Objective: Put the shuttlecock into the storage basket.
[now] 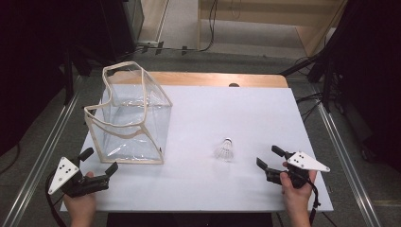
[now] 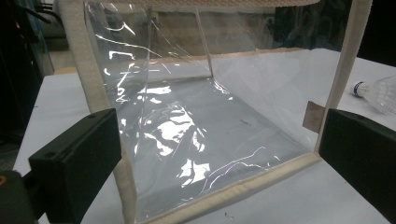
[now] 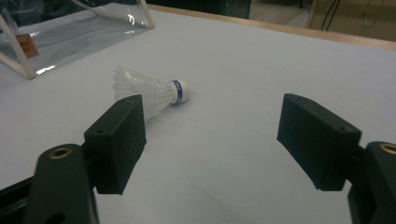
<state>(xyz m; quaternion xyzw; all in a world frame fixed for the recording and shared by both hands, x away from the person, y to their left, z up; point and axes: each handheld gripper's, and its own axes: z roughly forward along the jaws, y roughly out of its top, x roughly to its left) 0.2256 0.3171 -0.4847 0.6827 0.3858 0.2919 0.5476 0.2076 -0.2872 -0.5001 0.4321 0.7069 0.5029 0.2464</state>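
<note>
Shuttlecock (image 1: 224, 150), lying sideways toward the table's (image 1: 236, 109) near right edge; clear bag (image 1: 130, 116) upright, near left corner. Left gripper (image 1: 98, 161) and right gripper (image 1: 271, 156): jaws spread, empty. Risk: feathers crushed by a hard pinch, or bag tipped.

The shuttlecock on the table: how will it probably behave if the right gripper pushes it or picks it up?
The shuttlecock lies on its side, so a push would probably swing it around its rounded cork rather than slide it straight. Its thin white skirt looks fragile; a hard squeeze may crush it. It seems very light, so the open right gripper could easily knock it away.
</note>
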